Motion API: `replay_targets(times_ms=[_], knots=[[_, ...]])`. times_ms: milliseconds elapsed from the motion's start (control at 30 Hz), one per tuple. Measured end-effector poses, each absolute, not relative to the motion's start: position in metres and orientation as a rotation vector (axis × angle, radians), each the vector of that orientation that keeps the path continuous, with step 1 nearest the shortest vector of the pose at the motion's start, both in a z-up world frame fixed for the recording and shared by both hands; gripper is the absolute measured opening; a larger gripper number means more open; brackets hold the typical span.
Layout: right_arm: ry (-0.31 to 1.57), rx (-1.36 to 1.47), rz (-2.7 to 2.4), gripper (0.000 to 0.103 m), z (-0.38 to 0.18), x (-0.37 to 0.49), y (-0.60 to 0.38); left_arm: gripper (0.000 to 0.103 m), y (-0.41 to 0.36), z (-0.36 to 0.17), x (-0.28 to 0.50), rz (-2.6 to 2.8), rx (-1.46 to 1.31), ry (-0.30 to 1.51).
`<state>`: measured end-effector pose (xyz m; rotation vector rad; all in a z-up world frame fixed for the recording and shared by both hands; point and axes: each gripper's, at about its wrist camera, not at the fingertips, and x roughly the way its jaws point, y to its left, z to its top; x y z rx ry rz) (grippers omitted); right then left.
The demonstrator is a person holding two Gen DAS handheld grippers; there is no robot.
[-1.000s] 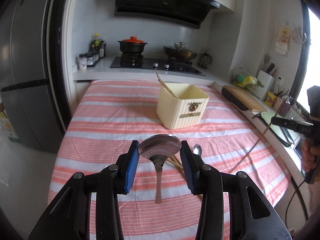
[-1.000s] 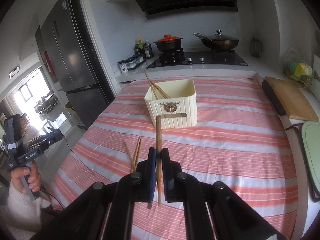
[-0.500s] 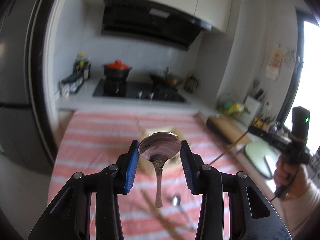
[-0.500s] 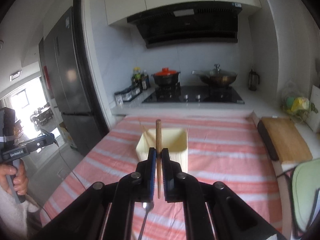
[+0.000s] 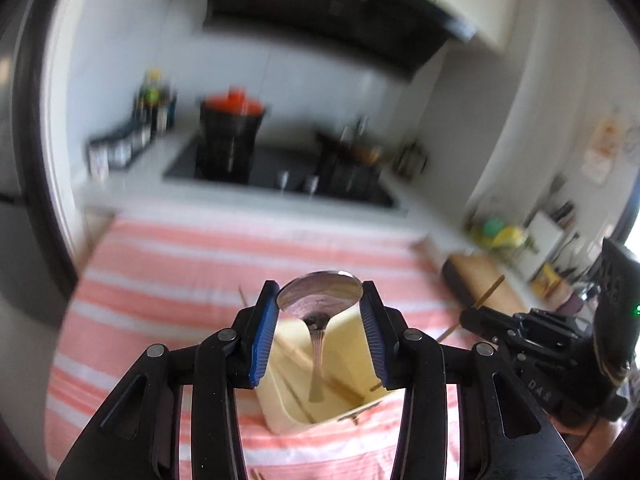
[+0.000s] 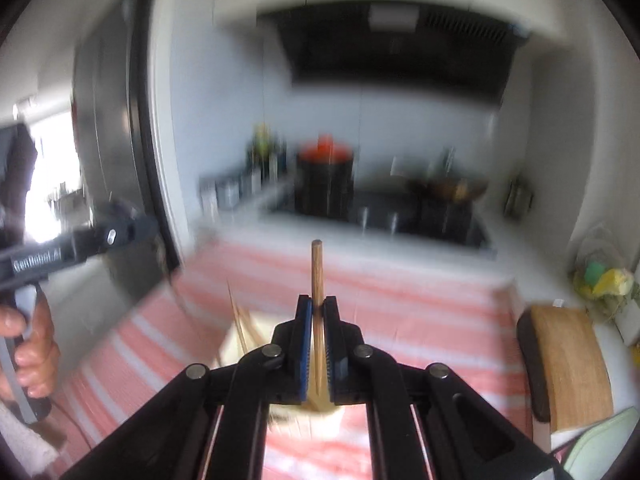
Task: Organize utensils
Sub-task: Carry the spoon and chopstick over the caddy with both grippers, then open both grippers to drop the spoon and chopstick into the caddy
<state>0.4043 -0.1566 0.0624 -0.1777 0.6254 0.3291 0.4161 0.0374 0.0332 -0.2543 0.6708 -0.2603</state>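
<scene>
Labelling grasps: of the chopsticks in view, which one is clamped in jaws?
The chopstick standing upright between the right gripper's shut jaws, its round end up. The other chopsticks lean loose inside the cream utensil holder.

Daylit fisheye views, heavy background blur

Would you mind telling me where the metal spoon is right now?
In the left wrist view, the spoon is clamped by its bowl in the left tongs, its handle hanging down over the open cream utensil box on the striped tablecloth.
</scene>
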Motion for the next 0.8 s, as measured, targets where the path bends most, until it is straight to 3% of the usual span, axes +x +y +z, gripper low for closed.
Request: replay_targets(times_ms=[233, 300, 367, 433, 500, 567, 667, 800], knots=[[0.850, -0.178, 0.334, 0.007, -0.006, 0.467, -0.143, 0.044, 0.030, -0.024, 0.445, -0.236, -0.244, 0.838], [0.824, -0.133, 0.331, 0.014, -0.011, 0.466, -0.147, 0.047, 0.034, -0.015, 0.432, -0.272, -0.254, 0.822], [0.742, -0.065, 0.325, 0.014, -0.001, 0.453, -0.158, 0.054, 0.041, 0.006, 0.407, -0.295, -0.224, 0.776], [0.649, 0.018, 0.332, 0.017, 0.024, 0.421, -0.176, 0.070, 0.052, 0.028, 0.372, -0.294, -0.173, 0.717], [0.589, 0.065, 0.359, 0.036, 0.044, 0.387, -0.190, 0.079, 0.068, 0.041, 0.325, -0.291, -0.119, 0.659], [0.547, 0.072, 0.380, 0.038, 0.056, 0.342, -0.207, 0.084, 0.079, 0.038, 0.288, -0.282, -0.084, 0.642], [0.532, 0.023, 0.338, 0.039, 0.039, 0.288, -0.225, 0.091, 0.090, -0.006, 0.224, -0.269, -0.076, 0.687], [0.645, -0.009, 0.157, 0.040, -0.054, 0.211, -0.249, 0.090, 0.086, -0.095, 0.160, -0.202, -0.140, 0.828]])
